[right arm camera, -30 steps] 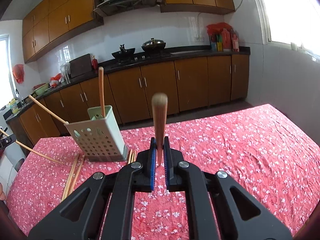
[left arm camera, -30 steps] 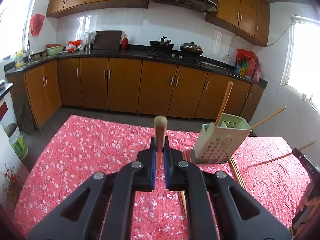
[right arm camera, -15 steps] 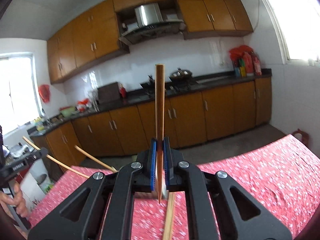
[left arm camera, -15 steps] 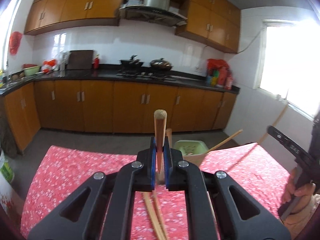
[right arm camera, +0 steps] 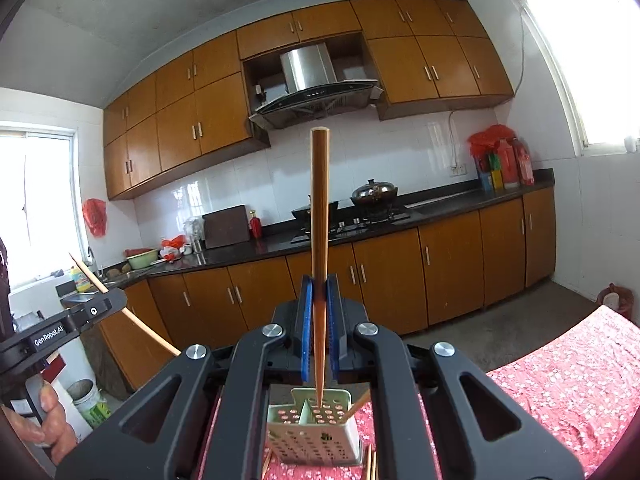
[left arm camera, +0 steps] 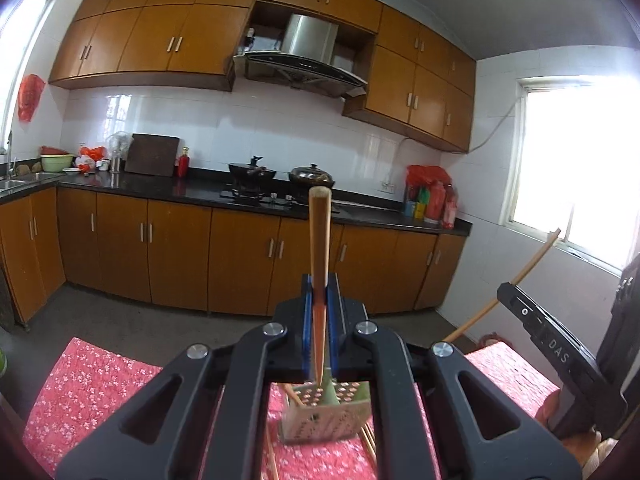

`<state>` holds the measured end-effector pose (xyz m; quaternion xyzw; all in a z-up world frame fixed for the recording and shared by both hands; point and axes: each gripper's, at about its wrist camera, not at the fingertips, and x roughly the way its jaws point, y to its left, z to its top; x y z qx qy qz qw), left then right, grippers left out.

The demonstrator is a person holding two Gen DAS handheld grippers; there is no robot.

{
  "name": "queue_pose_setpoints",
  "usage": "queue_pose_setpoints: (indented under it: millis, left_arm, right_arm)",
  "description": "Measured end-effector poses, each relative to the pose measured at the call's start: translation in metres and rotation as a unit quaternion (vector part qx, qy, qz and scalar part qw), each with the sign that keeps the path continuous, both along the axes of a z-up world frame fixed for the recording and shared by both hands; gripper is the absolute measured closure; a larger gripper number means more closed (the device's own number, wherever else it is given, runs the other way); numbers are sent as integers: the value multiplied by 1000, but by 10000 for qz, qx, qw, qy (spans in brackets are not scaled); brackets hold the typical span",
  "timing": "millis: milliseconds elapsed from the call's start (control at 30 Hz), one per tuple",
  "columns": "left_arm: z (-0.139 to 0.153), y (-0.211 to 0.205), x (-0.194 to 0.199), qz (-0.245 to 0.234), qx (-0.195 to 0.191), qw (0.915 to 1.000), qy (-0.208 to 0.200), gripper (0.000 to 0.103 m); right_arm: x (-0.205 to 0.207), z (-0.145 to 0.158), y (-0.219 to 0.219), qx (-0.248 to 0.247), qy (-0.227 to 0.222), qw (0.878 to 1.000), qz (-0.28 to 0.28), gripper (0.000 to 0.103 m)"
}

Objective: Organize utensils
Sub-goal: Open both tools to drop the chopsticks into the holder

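Note:
My left gripper (left arm camera: 319,304) is shut on a wooden chopstick (left arm camera: 319,240), held upright with its thin tip over the perforated pale green utensil holder (left arm camera: 326,416). My right gripper (right arm camera: 319,304) is shut on another chopstick (right arm camera: 319,220), its tip just above the holder's opening (right arm camera: 316,428). One chopstick (right arm camera: 357,407) leans inside the holder. The right gripper also shows at the right of the left wrist view (left arm camera: 560,356), and the left gripper at the left of the right wrist view (right arm camera: 60,332).
The holder stands on a table with a red floral cloth (right arm camera: 560,380). Several loose chopsticks (left arm camera: 370,444) lie on the cloth beside the holder. Kitchen cabinets (left arm camera: 240,260) and a stove counter stand behind the table.
Both grippers have risen and tilted so the chopsticks point down at the holder, which now sits directly below both sets of fingers. Both grips stay shut.

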<state>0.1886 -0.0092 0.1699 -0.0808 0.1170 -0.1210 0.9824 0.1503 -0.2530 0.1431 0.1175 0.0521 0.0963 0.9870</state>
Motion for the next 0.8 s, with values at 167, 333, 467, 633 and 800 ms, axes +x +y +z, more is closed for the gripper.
queue_pose_setpoints:
  millis: [167, 333, 467, 633, 800]
  left_arm:
    - [-31, 0, 33, 56, -155, 9995, 272, 95]
    - [-56, 1, 53, 29, -156, 9975, 688, 95]
    - [-58, 9, 57, 55, -215, 9967, 776, 89]
    - [-51, 17, 44, 175, -216, 9973, 687, 81]
    - [-37, 35, 17, 384, -235, 9976, 522, 76]
  right_arm:
    - [27, -27, 8, -10, 398, 9992, -14, 95]
    - [39, -47, 12, -47, 750, 9971, 117, 95]
    - [37, -47, 10, -29, 834, 9965, 98, 92]
    - [26, -37, 1, 2, 756, 9971, -5, 70]
    - [8, -27, -13, -28, 688, 9975, -144, 69]
